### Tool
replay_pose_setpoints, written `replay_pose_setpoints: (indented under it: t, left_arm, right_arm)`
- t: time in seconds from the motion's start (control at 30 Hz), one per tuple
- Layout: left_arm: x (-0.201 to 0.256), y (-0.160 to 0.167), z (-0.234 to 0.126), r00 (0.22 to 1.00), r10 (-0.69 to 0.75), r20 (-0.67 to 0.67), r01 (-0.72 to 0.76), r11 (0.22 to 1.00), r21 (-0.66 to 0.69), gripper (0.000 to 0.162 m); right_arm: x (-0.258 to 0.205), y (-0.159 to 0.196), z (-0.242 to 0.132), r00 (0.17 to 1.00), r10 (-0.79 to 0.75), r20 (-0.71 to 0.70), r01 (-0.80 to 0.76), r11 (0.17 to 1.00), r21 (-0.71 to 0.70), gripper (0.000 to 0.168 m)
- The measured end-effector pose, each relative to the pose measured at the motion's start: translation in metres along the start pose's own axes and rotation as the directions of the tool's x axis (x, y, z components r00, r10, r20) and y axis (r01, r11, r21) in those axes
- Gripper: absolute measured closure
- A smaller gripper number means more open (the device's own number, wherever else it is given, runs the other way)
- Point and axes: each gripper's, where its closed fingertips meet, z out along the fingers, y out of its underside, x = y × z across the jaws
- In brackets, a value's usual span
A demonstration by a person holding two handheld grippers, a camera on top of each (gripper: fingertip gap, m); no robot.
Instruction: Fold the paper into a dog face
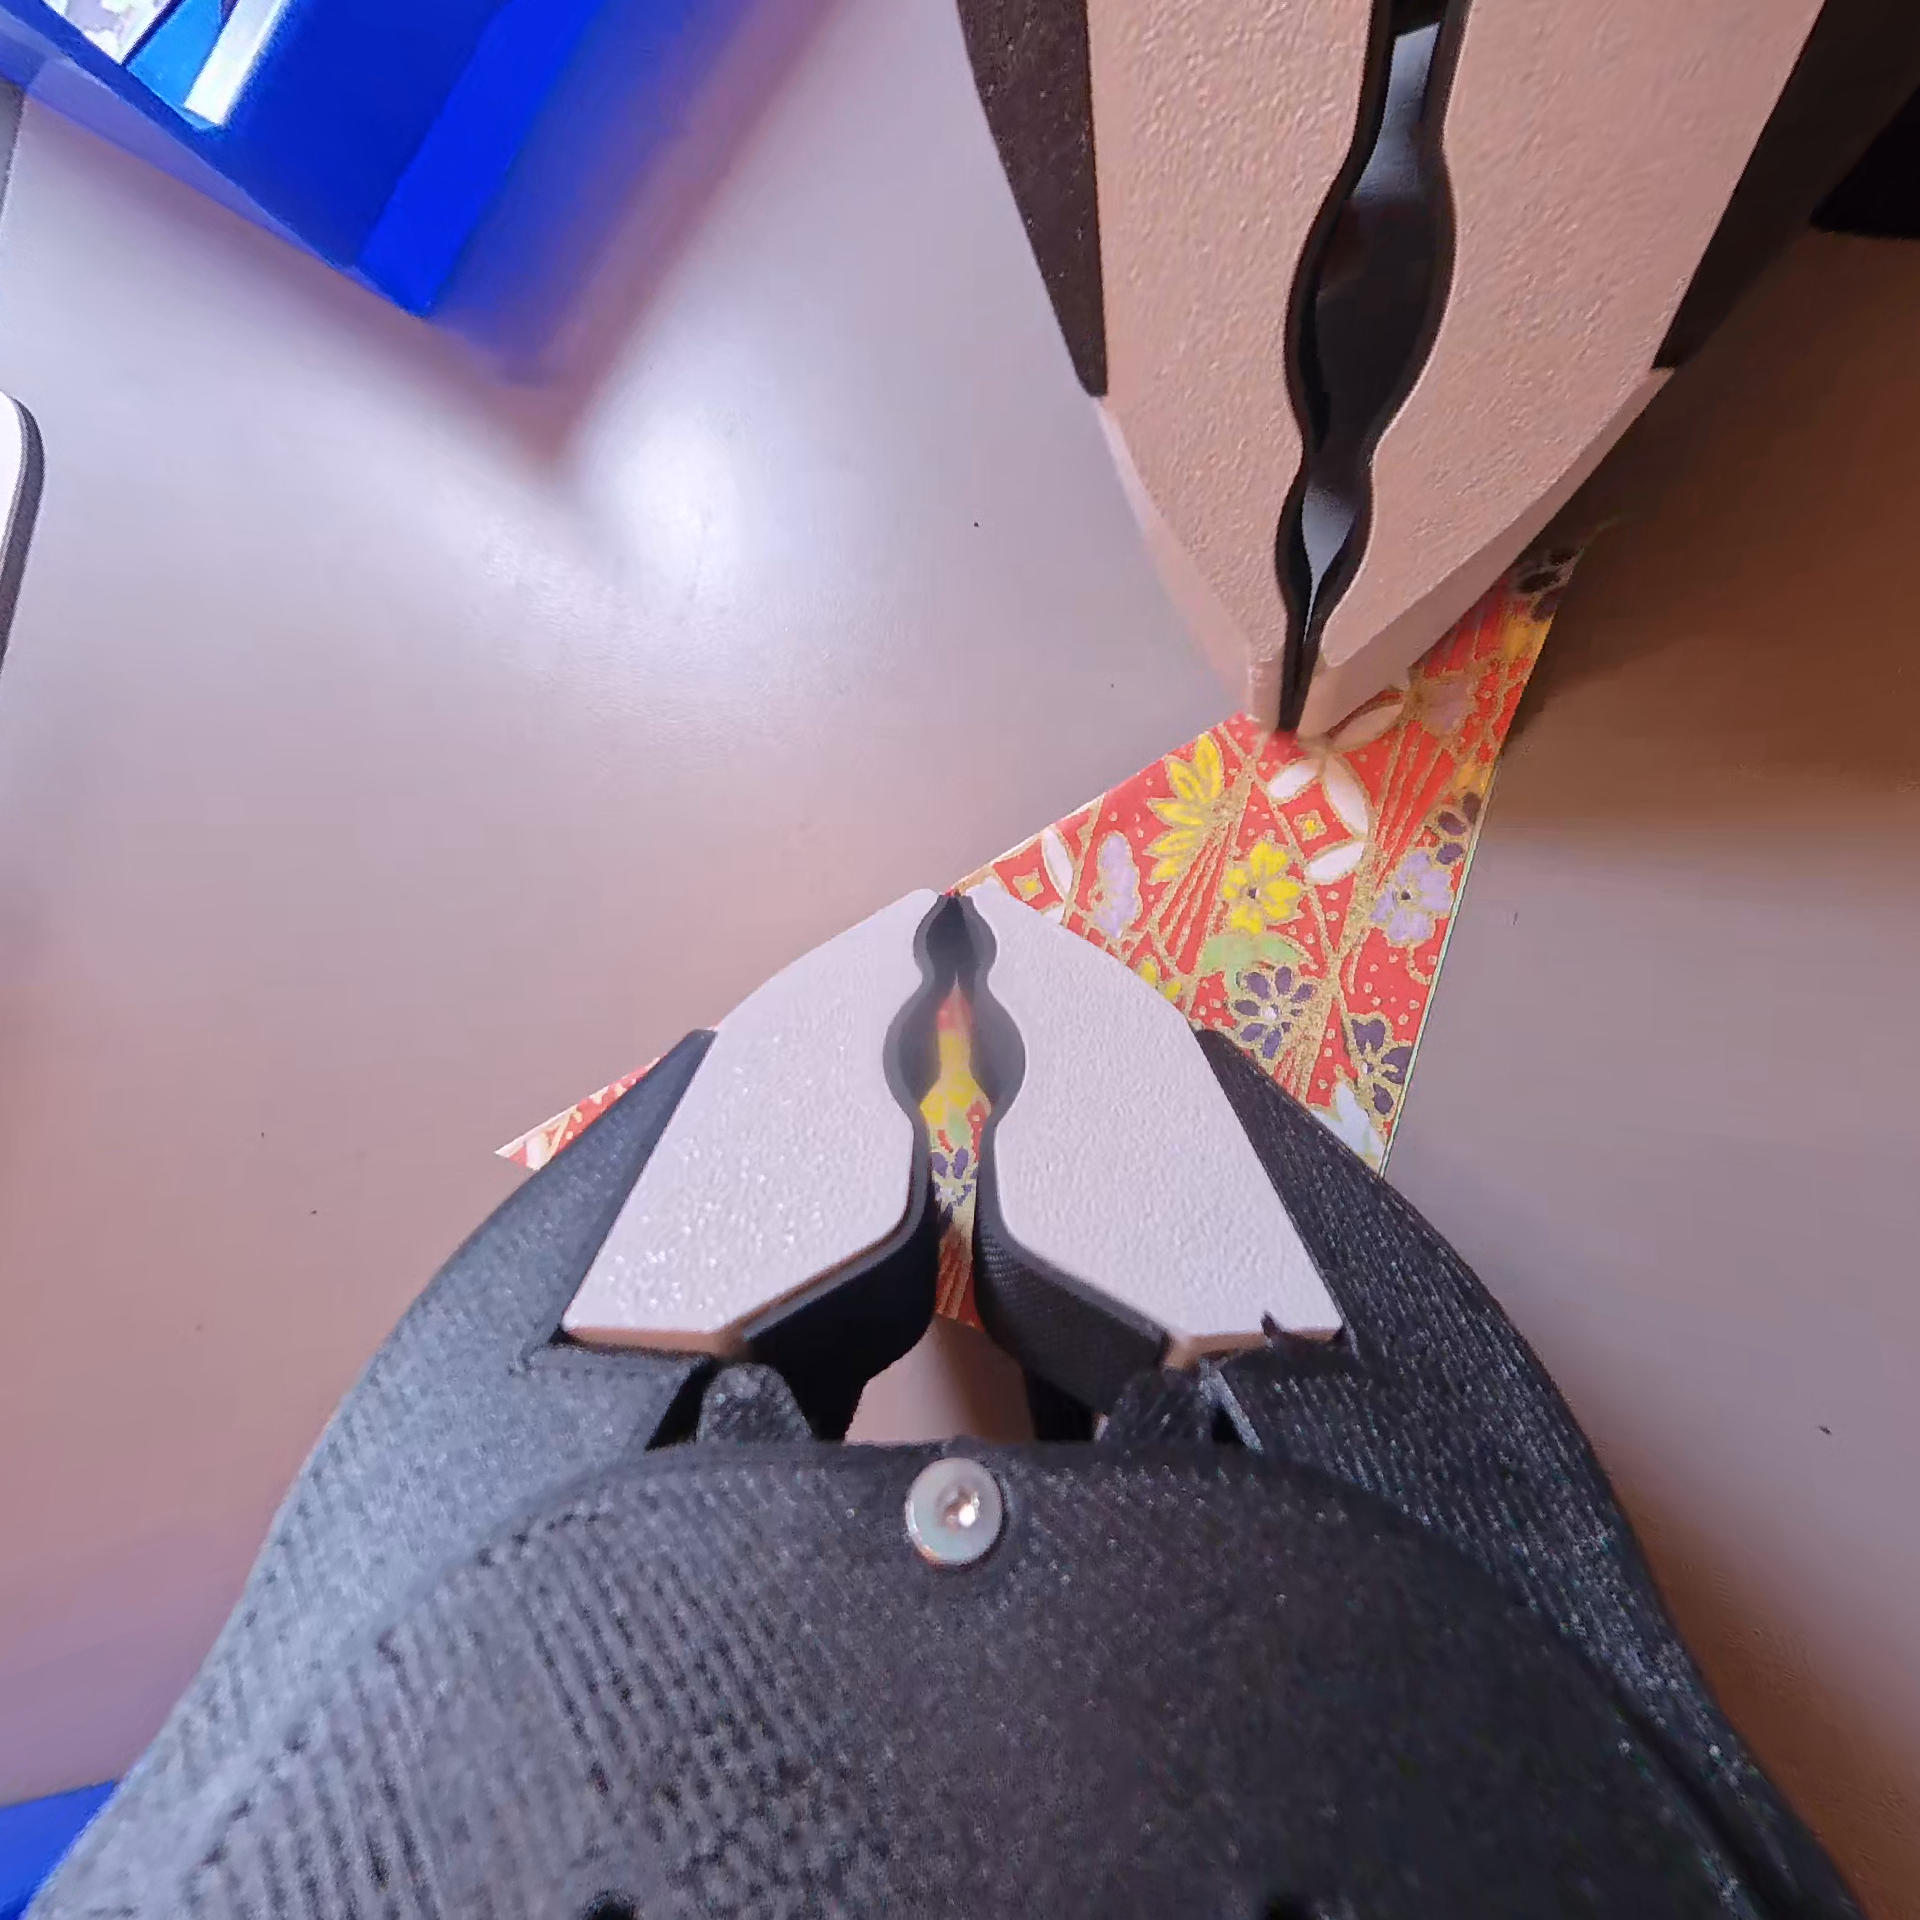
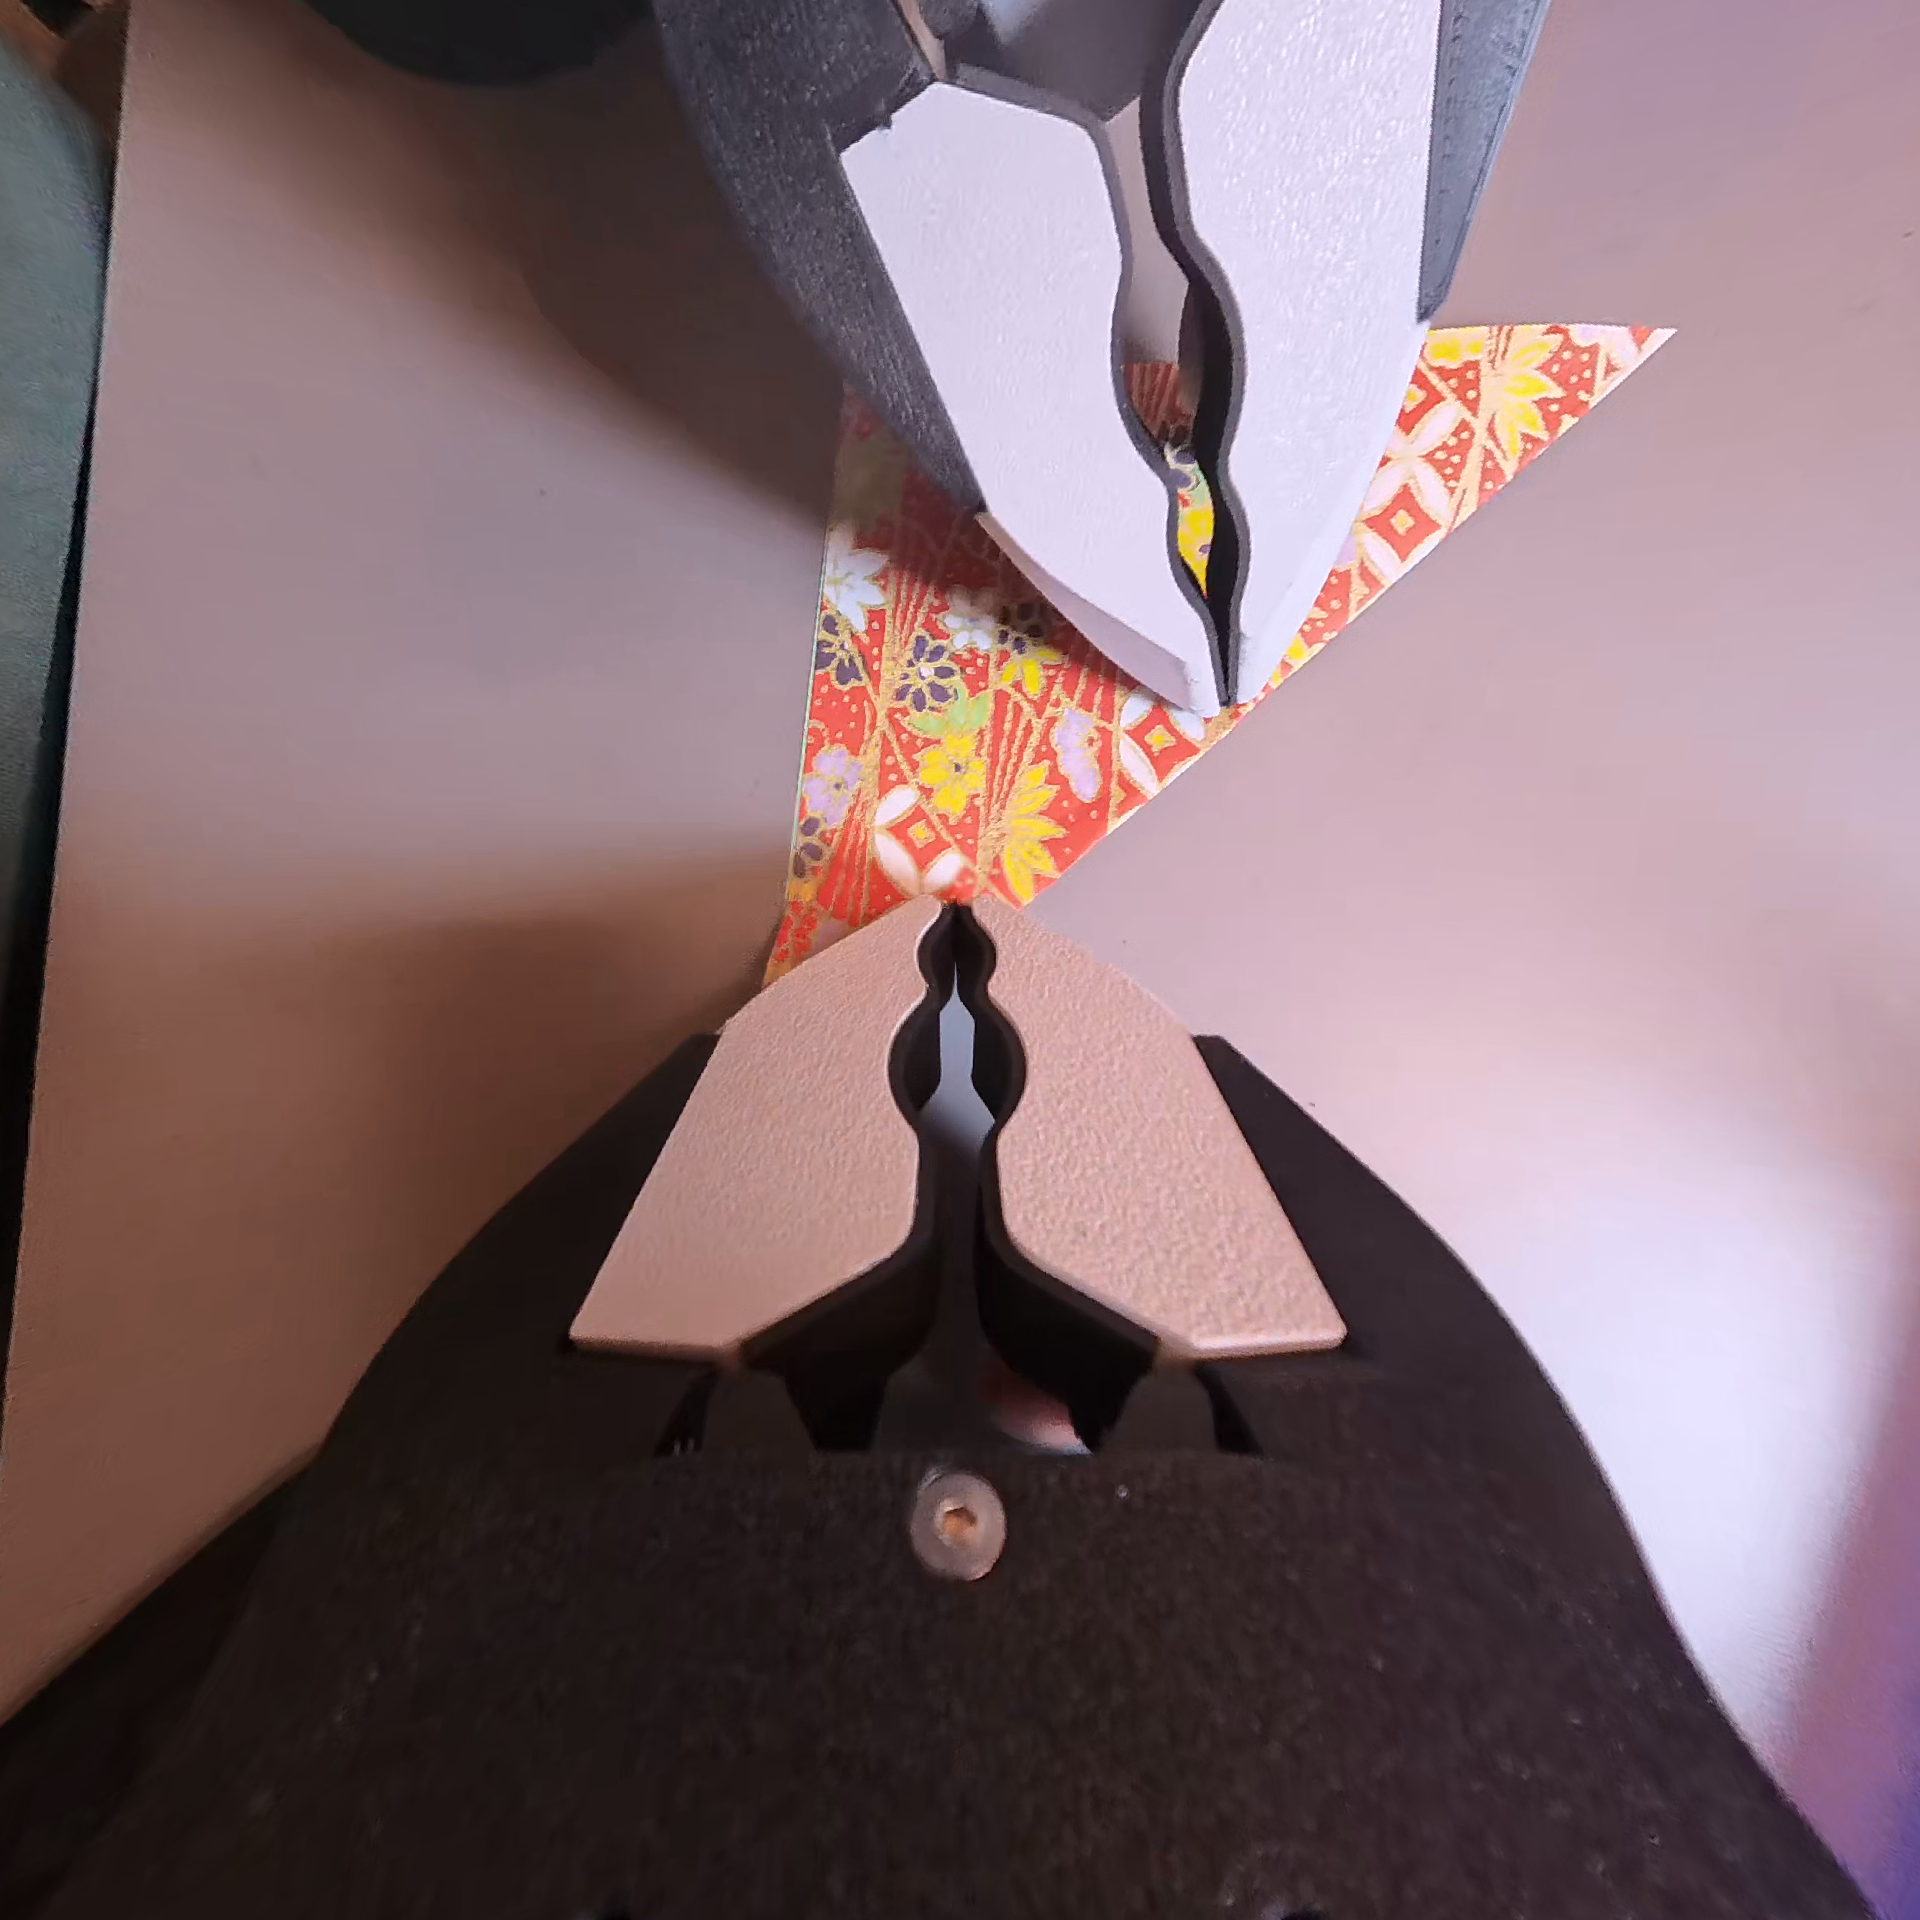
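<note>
Paper (image 1: 1288,914), red floral pattern, folded into triangle, lies flat on grey tabletop (image 1: 520,727). Left gripper (image 1: 958,906) fingers closed together, tips pressing on long folded edge of paper. Right gripper (image 2: 956,914) fingers also closed, gripping nothing, tips at paper's corner nearest it. Blue box (image 1: 343,156) sits well apart from paper, toward far left tabletop edge in left wrist view.

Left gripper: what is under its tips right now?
The left gripper, shut, sits over the folded floral paper at its long edge; pattern shows through its finger gap. Whether the tips press the paper is hidden.
</note>
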Motion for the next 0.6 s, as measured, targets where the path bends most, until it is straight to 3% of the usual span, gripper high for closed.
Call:
replay_pose_setpoints:
  t: [0.6]
  left_arm:
    - [0.000, 0.000, 0.000, 1.000, 0.002, -0.006, -0.002, 1.000, 0.003, 0.162]
  right_arm:
    - [-0.012, 0.010, -0.008, 0.999, -0.039, 0.026, 0.038, 0.999, 0.014, 0.168]
